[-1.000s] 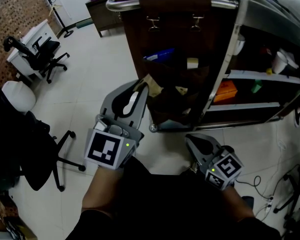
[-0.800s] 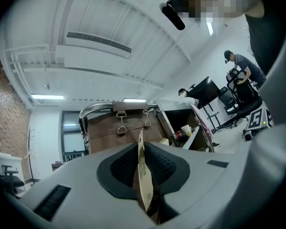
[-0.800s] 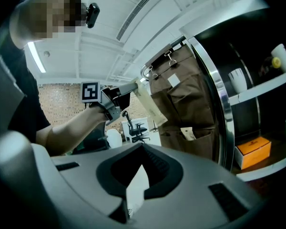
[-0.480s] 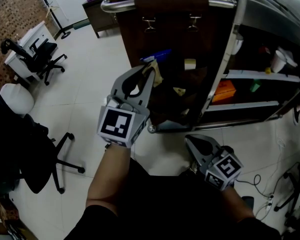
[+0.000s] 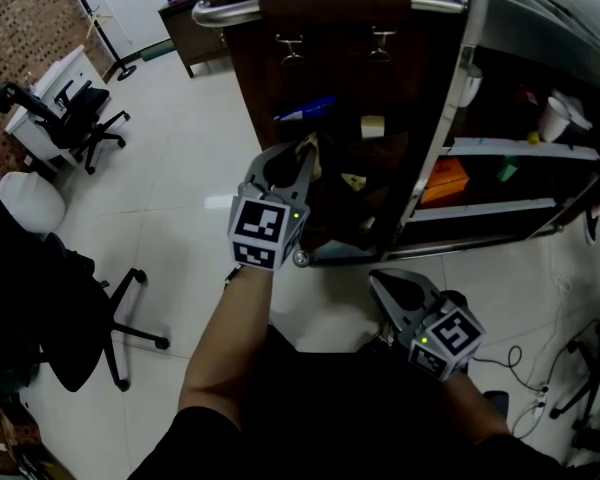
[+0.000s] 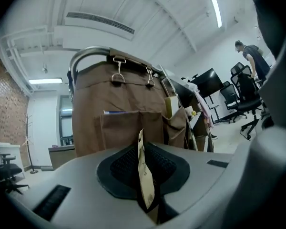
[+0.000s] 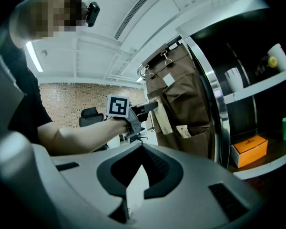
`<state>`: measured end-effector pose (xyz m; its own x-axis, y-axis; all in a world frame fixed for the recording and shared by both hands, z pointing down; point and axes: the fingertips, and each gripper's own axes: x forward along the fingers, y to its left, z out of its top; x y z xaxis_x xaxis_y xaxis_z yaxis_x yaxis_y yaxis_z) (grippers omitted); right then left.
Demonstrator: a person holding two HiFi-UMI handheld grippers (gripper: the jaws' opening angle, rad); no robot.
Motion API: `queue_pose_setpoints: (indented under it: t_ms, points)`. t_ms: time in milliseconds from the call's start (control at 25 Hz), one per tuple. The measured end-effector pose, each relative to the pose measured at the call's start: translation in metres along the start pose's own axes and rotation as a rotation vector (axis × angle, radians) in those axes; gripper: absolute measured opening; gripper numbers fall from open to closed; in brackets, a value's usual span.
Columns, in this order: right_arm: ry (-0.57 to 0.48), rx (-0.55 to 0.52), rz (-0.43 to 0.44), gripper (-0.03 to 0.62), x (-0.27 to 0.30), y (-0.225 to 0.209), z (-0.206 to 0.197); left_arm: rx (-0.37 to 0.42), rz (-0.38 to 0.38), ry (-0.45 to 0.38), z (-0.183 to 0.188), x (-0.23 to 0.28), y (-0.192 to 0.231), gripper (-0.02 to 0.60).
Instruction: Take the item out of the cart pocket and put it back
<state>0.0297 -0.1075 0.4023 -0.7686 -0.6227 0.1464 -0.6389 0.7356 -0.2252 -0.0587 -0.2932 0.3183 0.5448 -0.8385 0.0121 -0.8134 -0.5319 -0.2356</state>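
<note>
Two grippers work at a service cart [image 5: 442, 118]: the left gripper [image 5: 302, 154], raised just in front of the cart's brown pocket organizer [image 5: 330, 78], is clamped on a flat tan paper packet [image 6: 145, 178], while the right gripper [image 5: 382, 280] hangs low near the cart's foot, jaws together and empty.

Open-plan office. Black swivel chairs [image 5: 80, 118] at a white desk [image 5: 50, 73]; coat stand [image 5: 98, 13] against a brick wall [image 5: 20, 8]; pale tiled floor [image 5: 170, 168]; ceiling strip light [image 6: 215, 8] and air vent [image 6: 100, 23]; dark monitor [image 6: 207, 80] among further chairs; metal-framed cart [image 5: 330, 6] with stocked shelves; cables [image 5: 540, 393] trailing on the floor.
</note>
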Motion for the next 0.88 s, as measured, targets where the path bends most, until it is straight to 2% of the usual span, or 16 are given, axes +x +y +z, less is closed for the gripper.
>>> queue_pose_setpoints:
  t_ms: [400,600,880]
  points:
    - [0.003,0.005,-0.006,0.014,0.001,-0.002,-0.002,-0.086,-0.020,0.173,-0.080,0.025,-0.015,0.041]
    - [0.003,0.003,-0.002,0.014,0.002,-0.002,-0.001,-0.093,-0.013,0.246,-0.114,0.028,-0.021,0.041]
    - [0.001,0.002,-0.005,0.014,0.001,-0.003,-0.001,-0.083,-0.021,0.251,-0.124,0.028,-0.030,0.044]
